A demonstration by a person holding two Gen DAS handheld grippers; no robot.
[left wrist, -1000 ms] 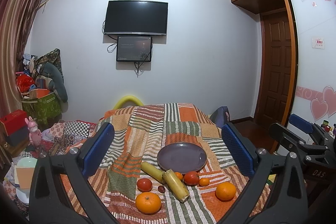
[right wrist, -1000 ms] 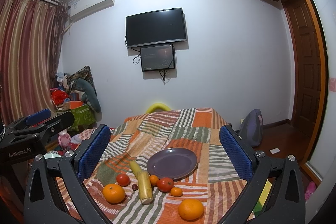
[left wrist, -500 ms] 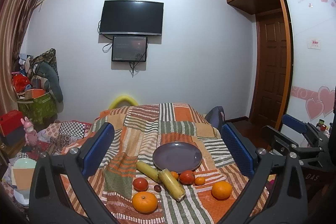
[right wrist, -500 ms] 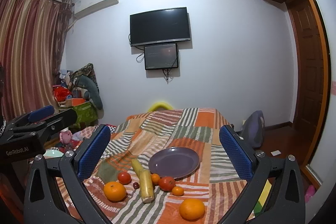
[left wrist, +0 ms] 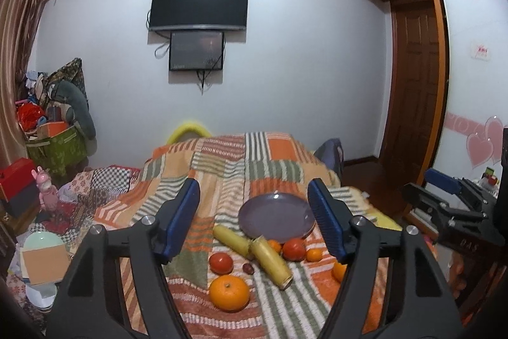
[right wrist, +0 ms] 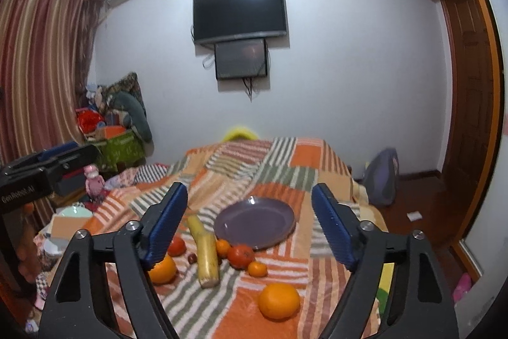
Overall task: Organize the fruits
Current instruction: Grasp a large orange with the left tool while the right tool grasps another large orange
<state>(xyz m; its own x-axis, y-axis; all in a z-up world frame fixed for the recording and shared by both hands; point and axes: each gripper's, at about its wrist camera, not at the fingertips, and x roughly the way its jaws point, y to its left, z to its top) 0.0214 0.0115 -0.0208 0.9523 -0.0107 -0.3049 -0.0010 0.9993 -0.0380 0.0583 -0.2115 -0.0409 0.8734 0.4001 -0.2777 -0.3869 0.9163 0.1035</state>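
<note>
An empty purple plate (left wrist: 275,215) (right wrist: 255,223) lies on a striped patchwork blanket (left wrist: 222,167). In front of it lie two yellow corn pieces (left wrist: 270,256) (right wrist: 206,256), two red tomatoes (left wrist: 220,262) (left wrist: 294,249), small oranges (left wrist: 313,254), a small dark fruit (left wrist: 248,267) and two big oranges (left wrist: 228,292) (right wrist: 278,301). My left gripper (left wrist: 254,221) is open and empty, above and short of the fruit. My right gripper (right wrist: 249,224) is open and empty too, to the right of the left one.
The other gripper shows at each view's edge (left wrist: 451,212) (right wrist: 47,170). Left of the bed are a pink toy (left wrist: 47,193), boxes and a green crate (left wrist: 57,148). A backpack (right wrist: 381,180) and wooden door (right wrist: 466,116) are on the right.
Both grippers have narrowed their opening somewhat and shifted slightly; the fruit and plate sit as before.
</note>
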